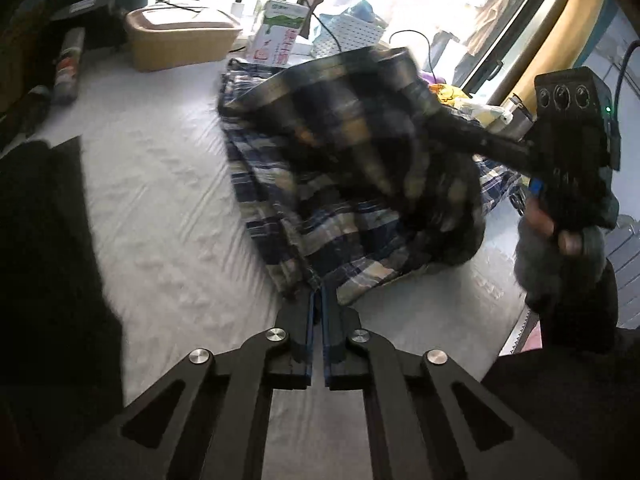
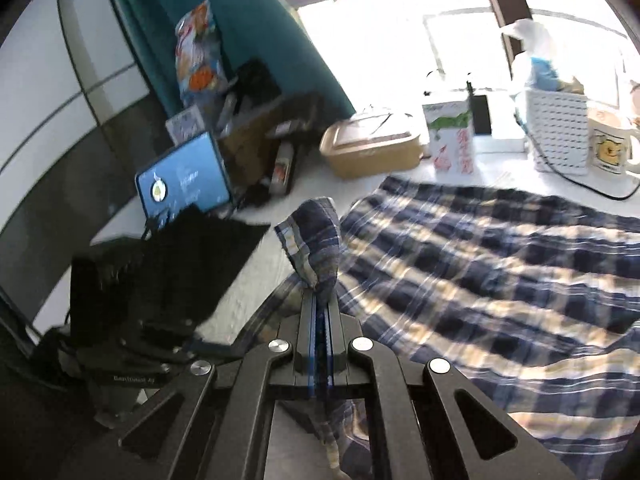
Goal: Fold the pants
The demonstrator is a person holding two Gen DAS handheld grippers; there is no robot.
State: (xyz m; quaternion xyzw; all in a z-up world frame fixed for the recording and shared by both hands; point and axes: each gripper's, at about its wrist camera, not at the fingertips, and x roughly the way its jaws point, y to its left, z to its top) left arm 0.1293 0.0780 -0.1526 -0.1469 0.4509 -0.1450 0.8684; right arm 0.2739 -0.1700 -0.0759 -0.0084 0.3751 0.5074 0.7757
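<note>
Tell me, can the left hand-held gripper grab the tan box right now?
Probably not yet. The left hand-held gripper is shut on the plaid pants, and the tan box sits far across the white table.

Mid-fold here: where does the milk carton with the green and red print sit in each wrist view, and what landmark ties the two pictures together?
Left wrist: milk carton at top centre, just beyond the plaid pants, right of the tan lidded box.
Right wrist: milk carton upper right of centre, past the plaid pants, right of the tan lidded box.
Shared landmark: the tan lidded box, immediately left of the carton in both.
</note>
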